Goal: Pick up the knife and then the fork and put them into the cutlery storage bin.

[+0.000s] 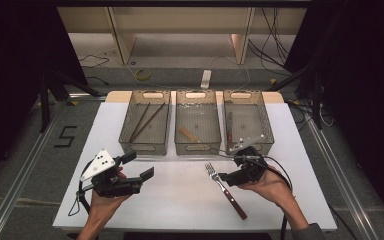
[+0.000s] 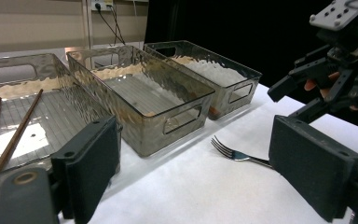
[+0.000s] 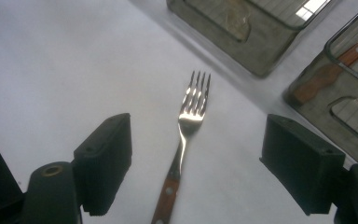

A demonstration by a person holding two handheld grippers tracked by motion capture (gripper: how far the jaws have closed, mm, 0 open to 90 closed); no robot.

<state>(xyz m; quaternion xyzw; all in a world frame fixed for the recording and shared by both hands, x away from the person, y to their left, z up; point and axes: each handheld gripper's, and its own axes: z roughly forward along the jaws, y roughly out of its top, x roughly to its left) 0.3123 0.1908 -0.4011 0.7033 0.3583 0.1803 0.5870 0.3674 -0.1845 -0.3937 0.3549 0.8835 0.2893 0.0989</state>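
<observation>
High view: fork [image 1: 224,187] flat, long axis diagonal, tines twd bins; right hand-held gripper [image 1: 224,178] spread above it, left [image 1: 141,165] spread.

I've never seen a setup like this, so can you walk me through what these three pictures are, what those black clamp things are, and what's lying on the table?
A person sits at a white table and holds a hand-operated clamp tool in each hand. No robot arm is involved.

The high view looks down from above: the left gripper is at the left, the right gripper at the right. Each of the other two pictures comes from a camera riding on one gripper, looking out between its two black jaws.

At the far side of the table stand three clear bins in a row. The left bin holds two chopsticks, the middle bin a small wooden piece, and the right bin a utensil with a wooden handle.

A fork with a wooden handle lies on the table. The right gripper view shows it between the open jaws, not yet gripped. The left gripper is open and holds nothing.
</observation>
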